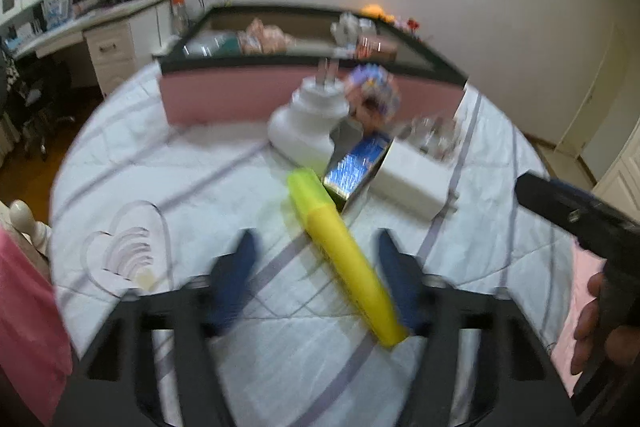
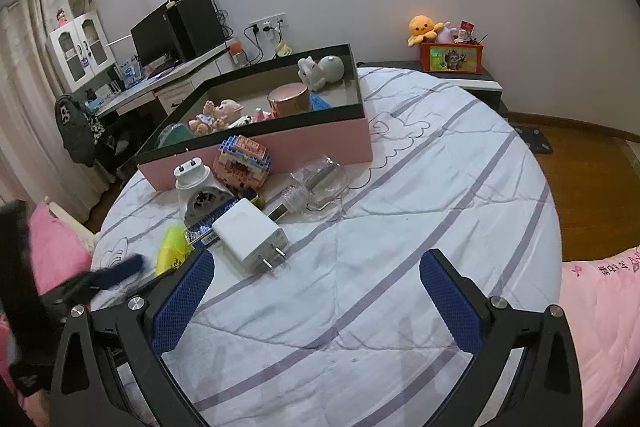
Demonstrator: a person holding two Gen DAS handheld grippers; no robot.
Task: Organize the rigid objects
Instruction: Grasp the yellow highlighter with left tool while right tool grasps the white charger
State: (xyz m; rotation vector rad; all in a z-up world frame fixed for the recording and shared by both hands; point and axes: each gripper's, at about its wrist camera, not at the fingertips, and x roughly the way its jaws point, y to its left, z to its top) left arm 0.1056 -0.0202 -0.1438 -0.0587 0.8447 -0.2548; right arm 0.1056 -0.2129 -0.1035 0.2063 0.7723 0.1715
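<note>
A striped white quilt covers the bed, and the clutter sits on it at about ten o'clock in the right wrist view. Farthest left there, the left gripper reaches in over a yellow highlighter; in its own blurred view the pen lies slanted from twelve o'clock down toward five o'clock between the two blue pads, which stand part-way apart, the right one against or just beside the pen's near end and the left one clear of it, so I cannot tell whether it is gripped yet. Just beyond the pen's cap lies a small blue-and-green box, and behind that a white round plug adapter stands with its two pins up. To the right of the box rests a white charger, prongs pointing toward five o'clock. Next comes a toy block house, touching or just beside the side of a long pink box with a dark rim, which holds small dolls, a copper-coloured tin and a white plush. A clear plastic piece lies at the pink box's foot, right of the blocks. The right gripper hovers at six o'clock with its blue pads wide apart and only quilt between them
</note>
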